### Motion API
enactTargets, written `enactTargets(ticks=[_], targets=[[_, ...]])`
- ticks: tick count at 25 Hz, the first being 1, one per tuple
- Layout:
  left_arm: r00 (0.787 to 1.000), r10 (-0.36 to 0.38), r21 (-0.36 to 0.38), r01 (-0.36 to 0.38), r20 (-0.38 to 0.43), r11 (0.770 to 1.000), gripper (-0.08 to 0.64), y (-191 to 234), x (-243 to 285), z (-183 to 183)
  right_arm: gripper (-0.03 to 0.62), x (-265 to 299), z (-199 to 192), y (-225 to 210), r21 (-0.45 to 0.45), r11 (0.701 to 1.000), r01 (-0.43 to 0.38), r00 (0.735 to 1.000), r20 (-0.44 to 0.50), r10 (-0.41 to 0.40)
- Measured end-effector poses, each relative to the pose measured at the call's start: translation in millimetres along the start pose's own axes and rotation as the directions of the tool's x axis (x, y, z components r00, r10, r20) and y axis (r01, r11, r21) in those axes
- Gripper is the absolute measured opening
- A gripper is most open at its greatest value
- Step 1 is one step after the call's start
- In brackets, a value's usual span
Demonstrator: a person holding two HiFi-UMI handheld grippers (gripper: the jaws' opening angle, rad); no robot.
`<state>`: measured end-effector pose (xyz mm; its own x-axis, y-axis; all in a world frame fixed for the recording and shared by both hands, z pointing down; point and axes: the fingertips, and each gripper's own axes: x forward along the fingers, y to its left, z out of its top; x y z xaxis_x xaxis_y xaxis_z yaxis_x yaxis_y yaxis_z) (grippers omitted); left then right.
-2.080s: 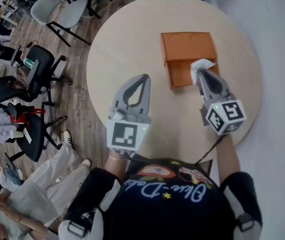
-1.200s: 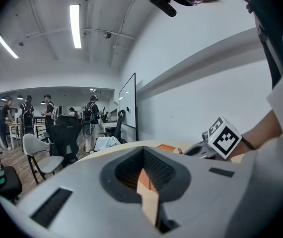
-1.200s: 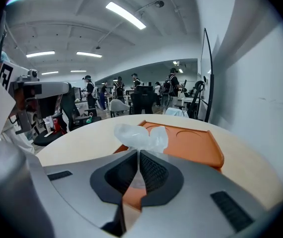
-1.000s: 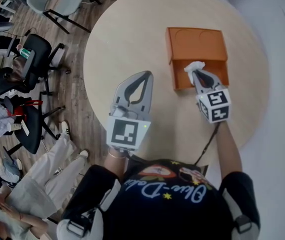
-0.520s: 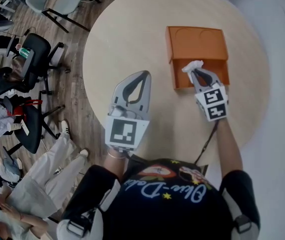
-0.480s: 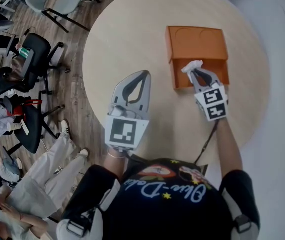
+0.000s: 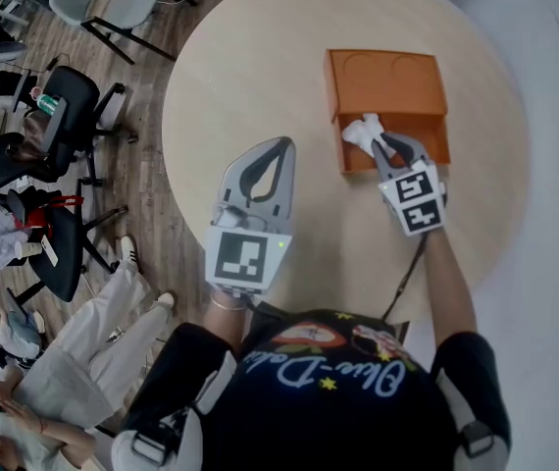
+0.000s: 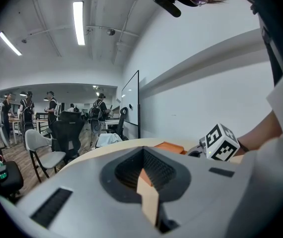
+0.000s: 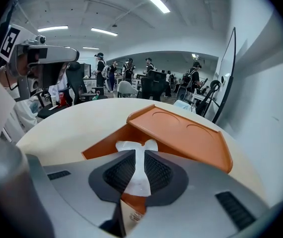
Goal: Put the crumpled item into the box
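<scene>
Nearly there: right gripper [image 7: 378, 146] pinches the crumpled white paper [image 7: 362, 131] just over the orange box [image 7: 387, 86], not yet released, while left gripper [image 7: 278, 148] idles, jaws pressed together.

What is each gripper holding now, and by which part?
The right gripper pinches the crumpled white item by its near end; the rest sticks out past the fingers, above the orange box. The left gripper is shut on nothing.
</scene>
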<state>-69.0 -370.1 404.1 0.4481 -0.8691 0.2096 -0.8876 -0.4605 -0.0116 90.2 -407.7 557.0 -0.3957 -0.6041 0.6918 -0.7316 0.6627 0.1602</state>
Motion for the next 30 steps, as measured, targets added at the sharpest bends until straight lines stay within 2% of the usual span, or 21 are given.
enactTargets(ticks=[7, 10, 12, 20, 23, 30], targets=[[1.000, 0.002, 0.015, -0.002, -0.001, 1.000, -0.014, -1, -3, -5, 0.034, -4, 0, -6, 0.070, 0.997, 0.032, 0.998, 0.043, -0.035], [1.000, 0.001, 0.025, -0.001, 0.001, 1.000, -0.014, -2, -5, -3, 0.032, -17, 12, -10, 0.116, 0.992, 0.048, 0.994, 0.094, -0.059], [1.000, -0.002, 0.040, 0.002, 0.004, 0.999, -0.014, -2, -7, 0, -0.002, -26, 19, -15, 0.155, 0.986, 0.058, 0.986, 0.144, -0.080], [0.999, 0.001, 0.084, -0.003, 0.032, 0.996, -0.014, -11, -18, 14, -0.002, -87, 54, -27, 0.271, 0.956, 0.114, 0.930, 0.309, -0.199], [0.999, -0.010, 0.089, 0.006, 0.040, 0.996, -0.014, -17, -26, 21, -0.002, -115, 68, -21, 0.315, 0.945, 0.095, 0.902, 0.374, -0.215], [0.997, -0.034, 0.109, 0.027, 0.064, 0.994, -0.014, -35, -41, 34, -0.002, -171, 91, -5, 0.320, 0.945, 0.060, 0.844, 0.489, -0.219]])
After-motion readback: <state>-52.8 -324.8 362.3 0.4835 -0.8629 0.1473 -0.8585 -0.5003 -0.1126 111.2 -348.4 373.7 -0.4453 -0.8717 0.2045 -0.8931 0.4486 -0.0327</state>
